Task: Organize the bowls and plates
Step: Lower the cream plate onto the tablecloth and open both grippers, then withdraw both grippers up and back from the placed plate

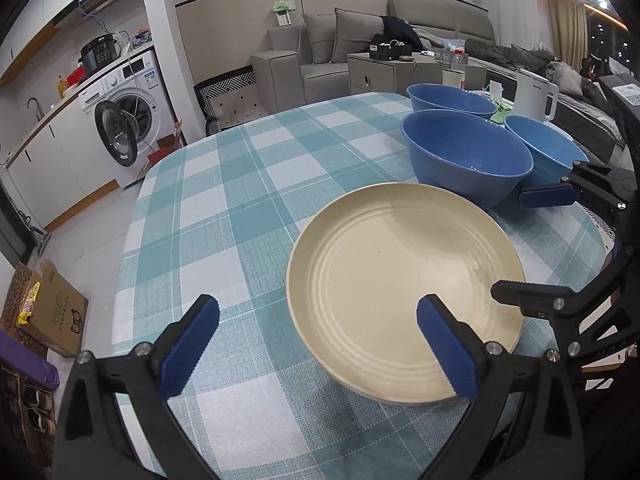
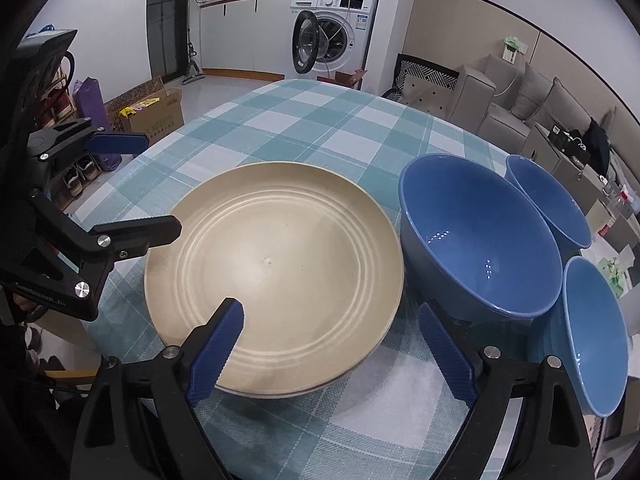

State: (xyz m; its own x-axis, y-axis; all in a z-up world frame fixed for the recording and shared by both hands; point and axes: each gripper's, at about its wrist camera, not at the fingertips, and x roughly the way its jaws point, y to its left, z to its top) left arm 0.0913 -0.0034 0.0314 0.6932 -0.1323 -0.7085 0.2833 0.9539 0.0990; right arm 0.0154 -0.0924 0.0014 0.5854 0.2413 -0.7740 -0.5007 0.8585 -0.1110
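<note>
Both the left gripper (image 1: pixel 318 344) and the right gripper (image 2: pixel 332 348) were held wide open, and nothing was gripped. The cream plate (image 2: pixel 276 272) was laid on the table (image 1: pixel 224 184), three blue bowls (image 2: pixel 480 236) just beside it, toward the far edge.

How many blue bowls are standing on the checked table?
3. A large bowl sits right beside the cream plate; a second bowl and third bowl sit behind it. None seems hidden.

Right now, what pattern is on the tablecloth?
The tablecloth is a teal-and-white check, clearest in the left wrist view.
</note>
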